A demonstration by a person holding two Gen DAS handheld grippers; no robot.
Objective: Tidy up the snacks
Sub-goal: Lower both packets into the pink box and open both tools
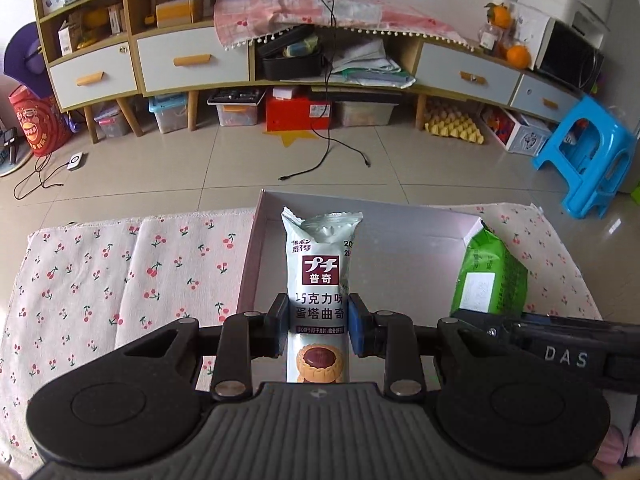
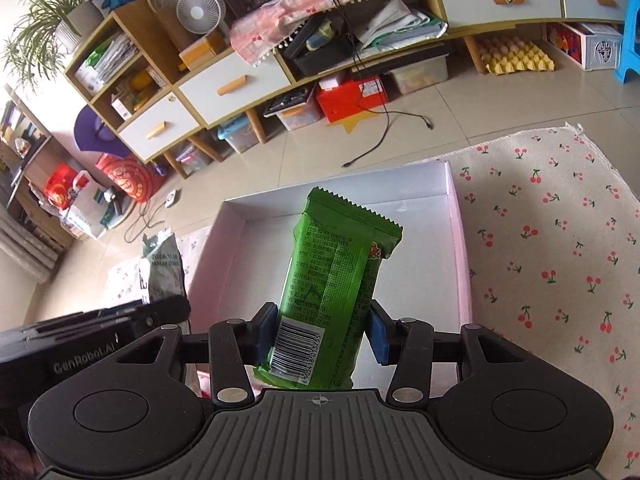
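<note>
Left tool (image 1: 319, 326) clamped on a slim silver-white cookie pack (image 1: 317, 280): glossy foil, crimped top, tart cookie printed near the bottom, held upright over the left part of the box (image 1: 400, 280). Right tool (image 2: 320, 330) clamped on a green pack (image 2: 334, 280): wider, flat pillow shape, zigzag-cut top edge, back seam and barcode label facing the camera, tilted slightly right, over the box's middle. Pads on both tools are blue, arms black plastic with metal pivot pins. Box is a shallow rectangular tray, matte white inside, pale pink outer walls, nothing visibly lying in it. It sits on a cloth (image 1: 120, 272), cream with a red cherry print, wrinkled, frayed at the edge, covering the counter. Left view shows the cookie pack's front print and the green pack side-on at right behind the other tool's black body marked "DAS". Right view shows the cookie pack's back, crumpled, grey fine print, at left, plus the box's far right corner and wall. Tiled floor (image 1: 200, 168) beyond.
</note>
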